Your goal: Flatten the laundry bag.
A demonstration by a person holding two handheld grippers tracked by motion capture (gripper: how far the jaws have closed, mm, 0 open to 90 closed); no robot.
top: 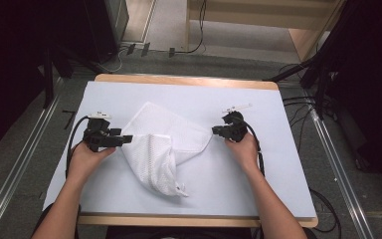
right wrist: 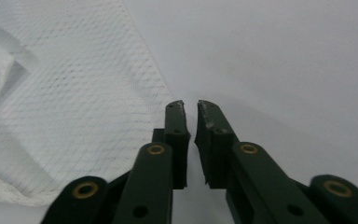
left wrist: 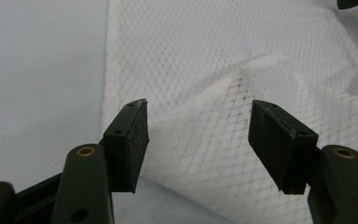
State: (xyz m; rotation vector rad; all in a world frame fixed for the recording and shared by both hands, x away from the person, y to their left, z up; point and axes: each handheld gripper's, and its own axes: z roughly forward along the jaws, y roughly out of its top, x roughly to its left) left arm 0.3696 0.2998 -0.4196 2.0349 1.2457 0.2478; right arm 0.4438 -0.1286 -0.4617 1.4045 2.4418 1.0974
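Observation:
A white mesh cloth [top: 161,144] lies partly folded on the white table cover [top: 268,174], one flap hanging toward the near edge. My left gripper [top: 127,139] lies at the cloth's left edge. In the left gripper view it [left wrist: 198,140] is open wide, with the raised mesh fold [left wrist: 223,60] between and beyond its jaws and neither pad pressing on it. My right gripper [top: 214,131] sits at the cloth's right corner. In the right gripper view it [right wrist: 191,109] has its jaws a narrow slit apart over bare cover, with the cloth's edge [right wrist: 74,102] just to their left.
A wooden table edge [top: 184,79] borders the cover at the far side. Cables [top: 298,107] and dark stands stand on the floor around the table. A small tag [top: 181,190] hangs at the cloth's near tip.

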